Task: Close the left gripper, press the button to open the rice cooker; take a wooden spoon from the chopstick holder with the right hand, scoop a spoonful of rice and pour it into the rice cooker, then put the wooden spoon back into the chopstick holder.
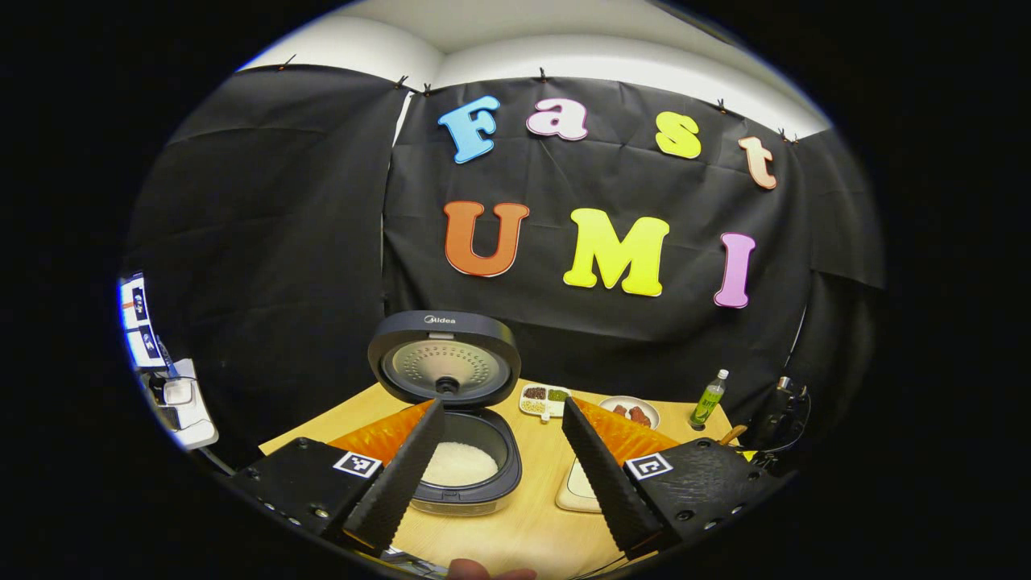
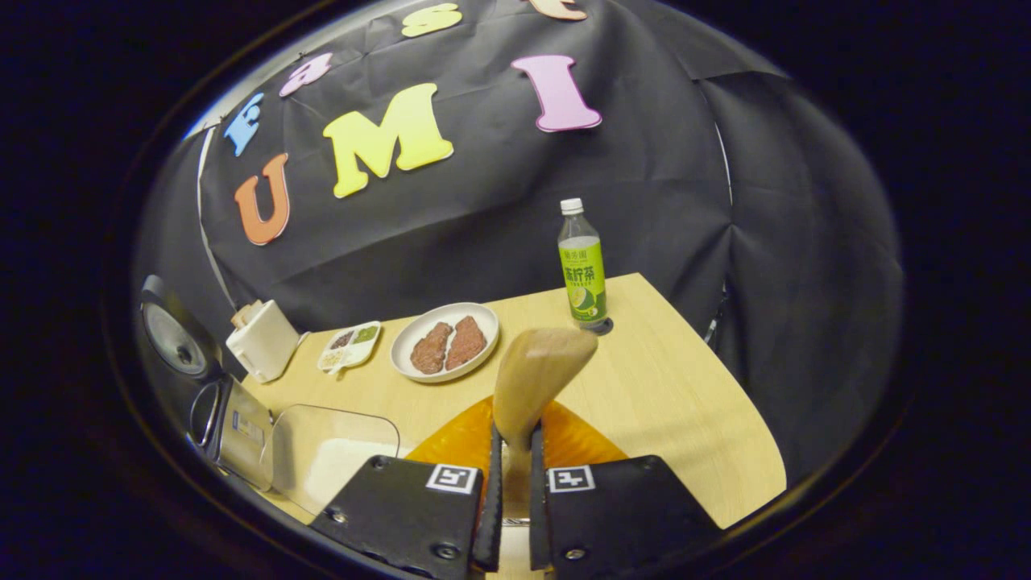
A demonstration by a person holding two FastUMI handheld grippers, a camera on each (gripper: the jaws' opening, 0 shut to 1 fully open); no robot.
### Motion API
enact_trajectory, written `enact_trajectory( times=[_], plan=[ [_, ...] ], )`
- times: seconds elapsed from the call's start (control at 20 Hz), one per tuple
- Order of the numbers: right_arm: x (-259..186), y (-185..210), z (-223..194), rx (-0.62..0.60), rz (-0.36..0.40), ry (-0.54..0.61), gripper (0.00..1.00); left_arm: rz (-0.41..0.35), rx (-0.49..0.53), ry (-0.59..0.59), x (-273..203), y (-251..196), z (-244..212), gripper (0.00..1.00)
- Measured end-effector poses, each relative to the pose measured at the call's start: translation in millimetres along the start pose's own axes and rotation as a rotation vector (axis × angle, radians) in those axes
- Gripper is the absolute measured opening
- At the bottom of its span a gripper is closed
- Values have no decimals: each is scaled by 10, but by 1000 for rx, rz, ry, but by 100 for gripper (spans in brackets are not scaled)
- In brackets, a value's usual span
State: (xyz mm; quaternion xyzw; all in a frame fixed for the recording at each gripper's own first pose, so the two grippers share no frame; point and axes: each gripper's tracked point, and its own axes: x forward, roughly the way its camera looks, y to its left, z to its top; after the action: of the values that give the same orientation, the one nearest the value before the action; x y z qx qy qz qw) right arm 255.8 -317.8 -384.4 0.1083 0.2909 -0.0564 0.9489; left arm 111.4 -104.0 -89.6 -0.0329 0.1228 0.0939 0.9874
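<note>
Right of the dark round rice cooker (image 1: 463, 451), lid up with white rice inside, the right gripper (image 2: 515, 459) pinches the pale wooden spoon (image 2: 536, 374); the left gripper (image 1: 503, 419) hangs spread. A loose pinch could let the spoon twist.

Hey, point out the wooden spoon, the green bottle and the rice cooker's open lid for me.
wooden spoon (image 2: 538, 372): right gripper view, on the spoon's bowl above the fingers.
green bottle (image 2: 583, 278): right gripper view, on its label.
rice cooker lid (image 1: 445, 368): left gripper view, on the lid's inner plate.
</note>
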Motion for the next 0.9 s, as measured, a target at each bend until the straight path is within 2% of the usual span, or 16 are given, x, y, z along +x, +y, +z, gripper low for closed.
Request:
enact_trajectory(
  times=[0.1,0.2,0.25,0.3,0.35,0.45,0.55,0.6,0.75,0.9],
  plan=[
    [-64,-11,72,-15,-6,-28,23,3,-7,-12,-9,-12,17,95],
    [-165,-29,166,-39,-20,-48,34,-5,-7,-17,-27,-46,24,95],
    [-211,-25,242,-43,-19,-65,49,-10,-6,-23,-23,-57,42,95],
    [-259,-33,306,-44,-21,-77,57,-15,-6,-35,-21,-68,74,95],
    [-309,-50,369,-42,-23,-89,69,-21,-2,-48,-29,-73,105,95],
    [-419,-86,542,-51,-40,-123,79,-28,13,-67,5,-58,176,95],
    [-593,-39,783,-73,-45,-179,86,-32,26,-113,42,4,363,95],
    [-696,-4,918,-82,-51,-214,88,-16,42,-136,74,67,465,95],
    [-1121,167,1283,-129,-65,-319,100,46,71,-172,195,331,737,95],
    [-1506,443,1525,-168,-39,-372,99,90,45,-205,308,559,1039,95]
  ],
)
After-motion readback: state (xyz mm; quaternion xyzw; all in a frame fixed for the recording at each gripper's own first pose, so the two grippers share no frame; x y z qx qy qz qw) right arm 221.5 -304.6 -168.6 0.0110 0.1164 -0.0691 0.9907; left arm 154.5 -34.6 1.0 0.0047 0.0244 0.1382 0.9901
